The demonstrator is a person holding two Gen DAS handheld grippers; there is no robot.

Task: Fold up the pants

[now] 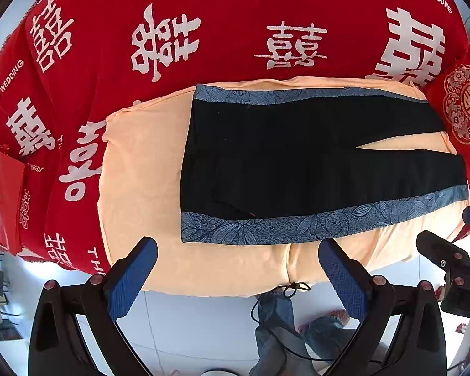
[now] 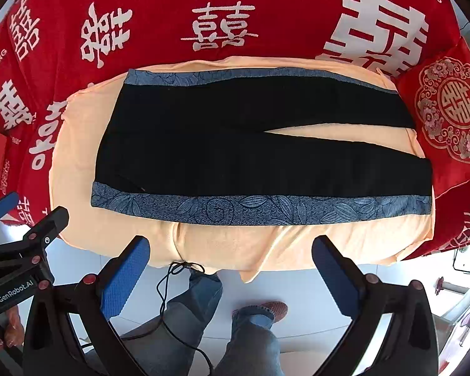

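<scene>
Red printed bedspread (image 1: pixel 235 6); peach cloth (image 1: pixel 141 172); pale tiled floor (image 1: pixel 188 329).

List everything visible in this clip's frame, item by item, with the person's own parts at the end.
Black pants with blue floral side stripes: one, laid flat on the peach cloth, legs to the right.
Peach cloth: one, under the pants.
Red bedspread with white characters: one, beneath and behind.
Red embroidered cushion: one, right.
White tiled floor: below.
Legs in blue jeans: two, on the floor.
Left tongs: open, empty.
Right tongs: open, empty.
</scene>
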